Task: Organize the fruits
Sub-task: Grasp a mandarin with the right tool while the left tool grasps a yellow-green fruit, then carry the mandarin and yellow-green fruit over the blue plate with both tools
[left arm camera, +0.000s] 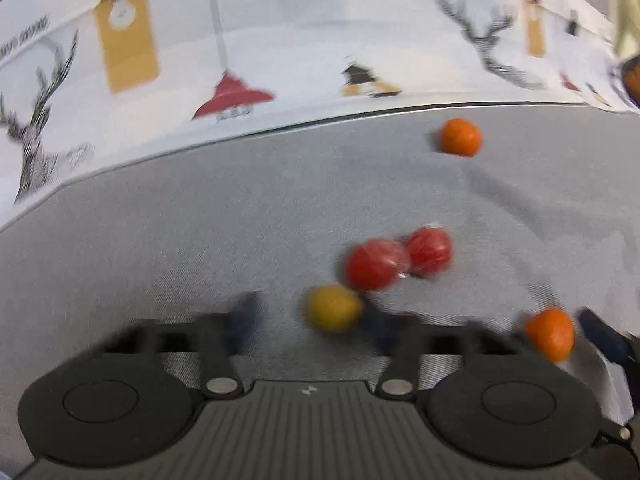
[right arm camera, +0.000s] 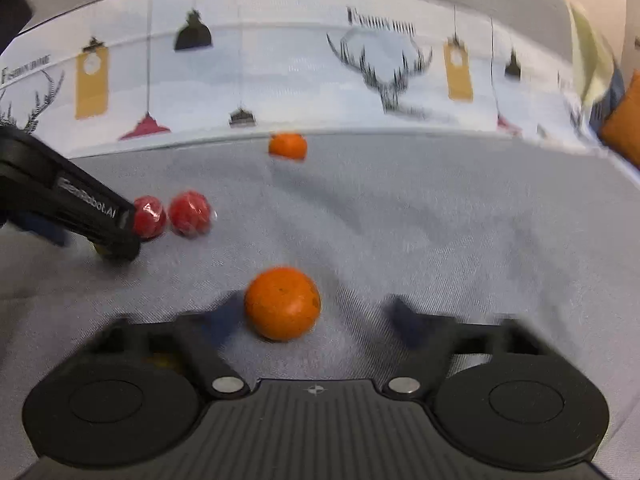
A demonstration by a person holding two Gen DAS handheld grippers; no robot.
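Closest in on the left wrist view, the left gripper (left arm camera: 312, 316) has its dark fingers spread over the grey cloth (left arm camera: 160, 260); the yellow fruit (left arm camera: 334, 308) sits between them, right up against the finger on the picture's right, with a clear gap to the other finger, so the jaws stand apart and nothing is clamped; everything is smeared with blur. Just beyond lie two red fruits (left arm camera: 376, 264), shiny as if wrapped, touching each other, the nearer one just behind the yellow fruit; a far orange (left arm camera: 460, 137) rests alone near the printed cloth (left arm camera: 280, 40) with its antlers, lamps and tags.

Over on the right wrist view, the right gripper (right arm camera: 316, 316) is spread wide too; the near orange (right arm camera: 282, 304) is between its fingers, close to the picture-left finger and well clear of the other, not gripped. That orange shows only at the lower right edge of the left view; one blue finger is beside it there. From the side, the right view catches the left gripper's black arm reaching in at the left, tip just beside the red fruits; the yellow fruit is nearly hidden beneath it.
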